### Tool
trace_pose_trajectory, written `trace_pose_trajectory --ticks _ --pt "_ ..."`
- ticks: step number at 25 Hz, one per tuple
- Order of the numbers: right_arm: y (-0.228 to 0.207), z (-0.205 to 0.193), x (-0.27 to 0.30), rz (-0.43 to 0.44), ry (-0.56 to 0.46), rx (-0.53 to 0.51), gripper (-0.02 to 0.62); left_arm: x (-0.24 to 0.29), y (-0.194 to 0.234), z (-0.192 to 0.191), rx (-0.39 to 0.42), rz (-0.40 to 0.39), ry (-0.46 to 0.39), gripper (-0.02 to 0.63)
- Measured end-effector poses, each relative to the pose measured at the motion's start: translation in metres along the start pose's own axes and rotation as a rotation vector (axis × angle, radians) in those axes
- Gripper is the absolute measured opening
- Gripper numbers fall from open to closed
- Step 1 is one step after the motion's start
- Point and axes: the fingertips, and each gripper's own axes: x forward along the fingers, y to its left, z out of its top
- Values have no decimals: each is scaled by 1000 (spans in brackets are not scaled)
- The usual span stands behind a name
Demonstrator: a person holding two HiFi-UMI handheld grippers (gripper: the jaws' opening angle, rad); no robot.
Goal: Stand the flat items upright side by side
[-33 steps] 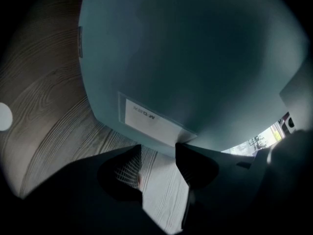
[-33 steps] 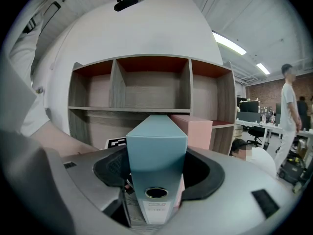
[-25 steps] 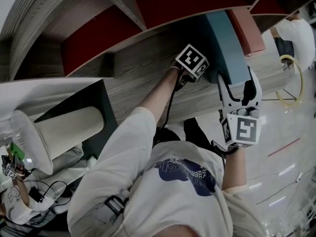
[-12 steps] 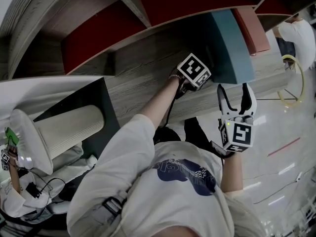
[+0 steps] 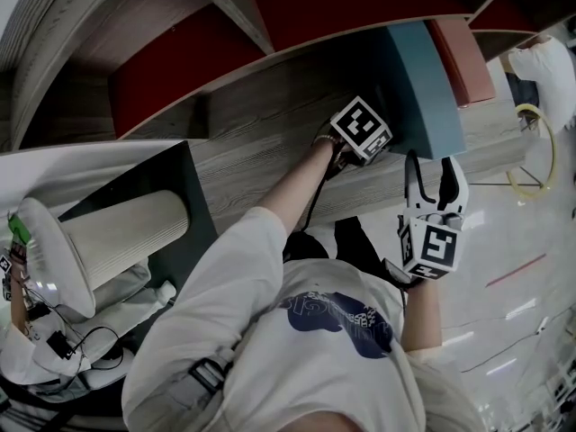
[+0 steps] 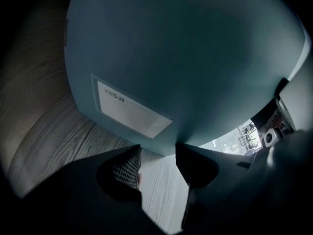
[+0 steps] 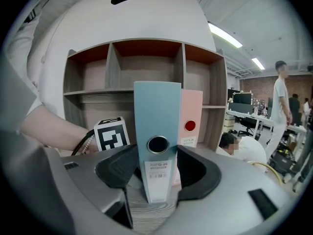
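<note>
On shelf [image 5: 270, 124], right gripper [image 7: 157, 173] closes around teal binder [image 7: 156, 111].

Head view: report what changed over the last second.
The right gripper drew back off the blue binder toward the person, letting it go; its jaws are closing on nothing, the spine just past their tips. The left gripper stayed open against the binder's side. The blue binder and the pink binder stayed upright.
</note>
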Motion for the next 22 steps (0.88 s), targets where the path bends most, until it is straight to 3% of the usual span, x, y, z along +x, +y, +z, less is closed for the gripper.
trace_pose_trajectory --ticks 22 --pt "-12 17 39 11 -8 -31 244 -1 30 30 -31 22 -29 222"
